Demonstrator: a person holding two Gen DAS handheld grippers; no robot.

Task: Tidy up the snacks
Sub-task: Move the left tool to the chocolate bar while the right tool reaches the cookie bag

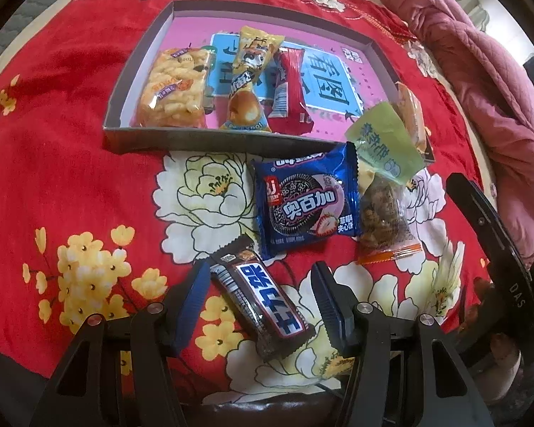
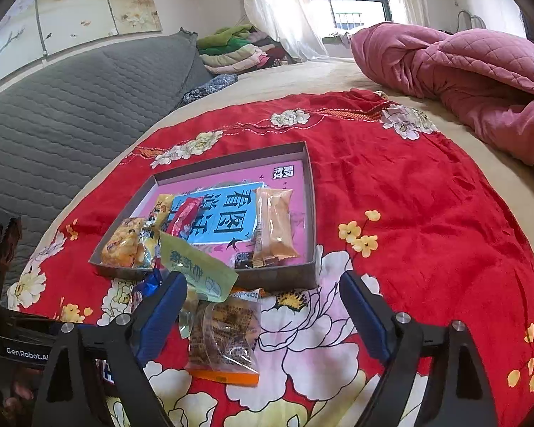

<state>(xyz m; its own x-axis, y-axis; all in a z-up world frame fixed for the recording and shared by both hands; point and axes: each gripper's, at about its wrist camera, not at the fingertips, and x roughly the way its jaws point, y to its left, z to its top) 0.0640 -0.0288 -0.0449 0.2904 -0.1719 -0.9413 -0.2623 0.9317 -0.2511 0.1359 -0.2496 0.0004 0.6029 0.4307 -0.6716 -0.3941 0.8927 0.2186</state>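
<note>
So on my left side I've got the left gripper (image 1: 260,306) spread wide with the dark chocolate bar (image 1: 263,306) lying between the fingers, slanted from about 11 to 5 o'clock, not pinched yet. I'd say the trick is to twist the wrist so the pads meet its long sides square, then squeeze gently since the wrapper looks slippery. The box (image 1: 195,138) sits up at 12 with three snacks lined up at its left, so there's room to the right of them. Moving right, the blue cookie pack (image 1: 304,203) is at 1 o'clock. Over on the right gripper (image 2: 263,313), also spread and holding nothing, the clear bag with green label (image 2: 217,323) sits nearer its left finger, so I'd re-centre first.
</note>
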